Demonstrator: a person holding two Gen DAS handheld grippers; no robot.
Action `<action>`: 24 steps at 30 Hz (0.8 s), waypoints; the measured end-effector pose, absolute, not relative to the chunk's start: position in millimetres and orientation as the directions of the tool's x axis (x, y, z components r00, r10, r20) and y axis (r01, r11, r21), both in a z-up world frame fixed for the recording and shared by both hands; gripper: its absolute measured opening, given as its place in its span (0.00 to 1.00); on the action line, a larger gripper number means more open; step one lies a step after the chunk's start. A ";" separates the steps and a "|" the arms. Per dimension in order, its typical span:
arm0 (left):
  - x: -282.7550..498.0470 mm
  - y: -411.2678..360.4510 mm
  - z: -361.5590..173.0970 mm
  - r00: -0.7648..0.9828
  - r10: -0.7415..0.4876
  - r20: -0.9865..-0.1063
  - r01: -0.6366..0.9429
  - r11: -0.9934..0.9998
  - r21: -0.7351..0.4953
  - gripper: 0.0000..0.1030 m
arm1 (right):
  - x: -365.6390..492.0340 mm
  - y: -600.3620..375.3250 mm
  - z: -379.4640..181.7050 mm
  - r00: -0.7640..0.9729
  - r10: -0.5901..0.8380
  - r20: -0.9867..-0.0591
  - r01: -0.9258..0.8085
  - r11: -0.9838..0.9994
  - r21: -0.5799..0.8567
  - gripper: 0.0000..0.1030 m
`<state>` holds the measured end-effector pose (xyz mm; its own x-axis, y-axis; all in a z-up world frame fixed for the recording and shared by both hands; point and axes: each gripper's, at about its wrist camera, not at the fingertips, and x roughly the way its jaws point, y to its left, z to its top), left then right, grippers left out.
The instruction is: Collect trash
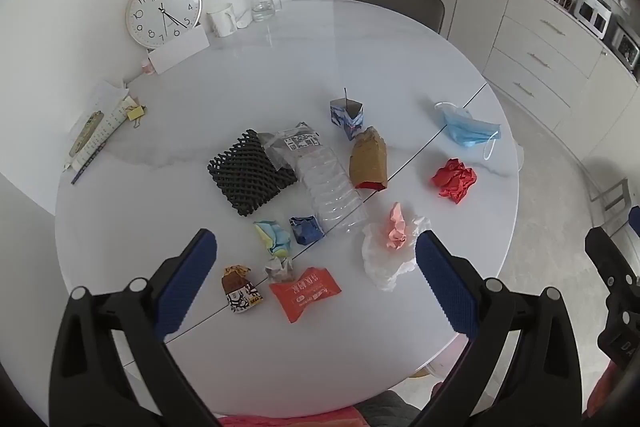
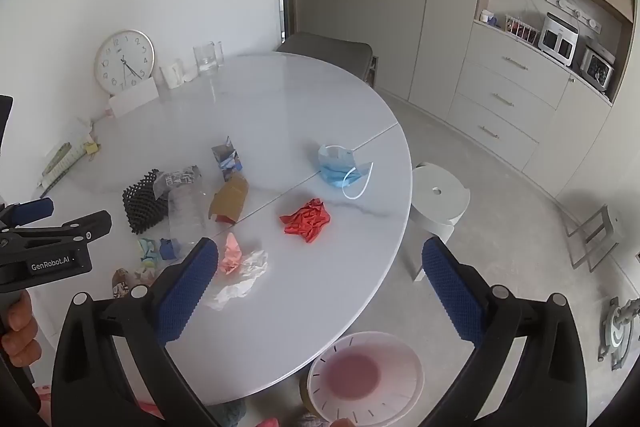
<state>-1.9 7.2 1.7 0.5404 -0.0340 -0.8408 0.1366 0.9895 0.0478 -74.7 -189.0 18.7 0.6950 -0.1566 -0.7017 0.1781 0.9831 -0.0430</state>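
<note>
Trash lies scattered on a round white table (image 1: 280, 75) (image 2: 280, 99). A black foam net (image 1: 250, 173) (image 2: 144, 205), a crushed clear bottle (image 1: 328, 183) (image 2: 186, 211), a brown carton (image 1: 368, 159) (image 2: 230, 203), a blue carton (image 1: 347, 113) (image 2: 227, 157), a blue face mask (image 1: 470, 129) (image 2: 340, 167), a red crumpled paper (image 1: 454, 181) (image 2: 308, 219), a pink paper on white tissue (image 1: 390, 251) (image 2: 240, 273) and an orange wrapper (image 1: 304, 293) show. My left gripper (image 1: 316, 281) hovers open above the near wrappers. My right gripper (image 2: 320, 293) hangs open over the table's near edge, empty.
A wall clock (image 1: 164, 11), a mug (image 1: 221, 19) and a glass (image 1: 262, 3) stand at the table's far side, with papers and a pen (image 1: 96, 131) at the left. A white bin with a pink liner (image 2: 366, 375) sits on the floor, a white stool (image 2: 438, 195) beyond it.
</note>
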 end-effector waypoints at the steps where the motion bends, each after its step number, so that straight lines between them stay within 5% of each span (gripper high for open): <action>1: 6.8 9.1 4.8 0.523 -0.036 -0.852 0.140 0.989 0.045 0.93 | -74.7 -188.6 18.8 0.695 -0.157 -0.702 0.179 0.983 -0.043 0.98; 24: 0.0 19.7 4.0 0.535 -0.040 -0.844 0.139 0.989 0.041 0.93 | -77.8 -170.6 21.1 0.695 -0.157 -0.702 0.175 0.983 -0.047 0.98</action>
